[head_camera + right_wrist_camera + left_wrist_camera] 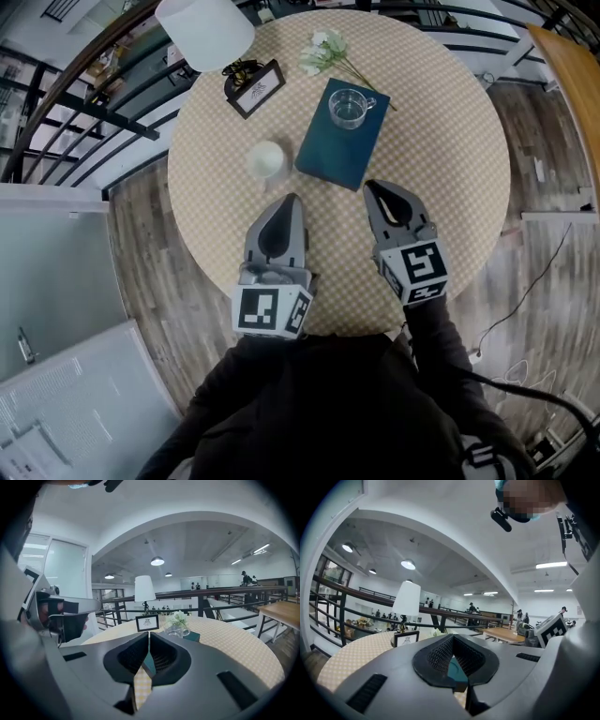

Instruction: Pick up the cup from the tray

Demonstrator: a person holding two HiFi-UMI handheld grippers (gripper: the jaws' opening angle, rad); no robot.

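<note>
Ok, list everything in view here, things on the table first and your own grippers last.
table: one, round, beige checked cloth, centre of the head view
tray: one, dark teal, on the table right of centre
glass cup: one, clear, on the tray's far end
small white container: one, white, on the table left of the tray
flowers: one bunch, white, beyond the tray
picture frame: one, black, far left of the table
lamp: one, white shade, beside the frame
railing: dark, behind the table
left gripper: grey, shut, empty, near edge
right gripper: grey, shut, empty, near the tray

Bright light from ceiling lamps, soft shadows, fisheye-bent edges, dark corners
</note>
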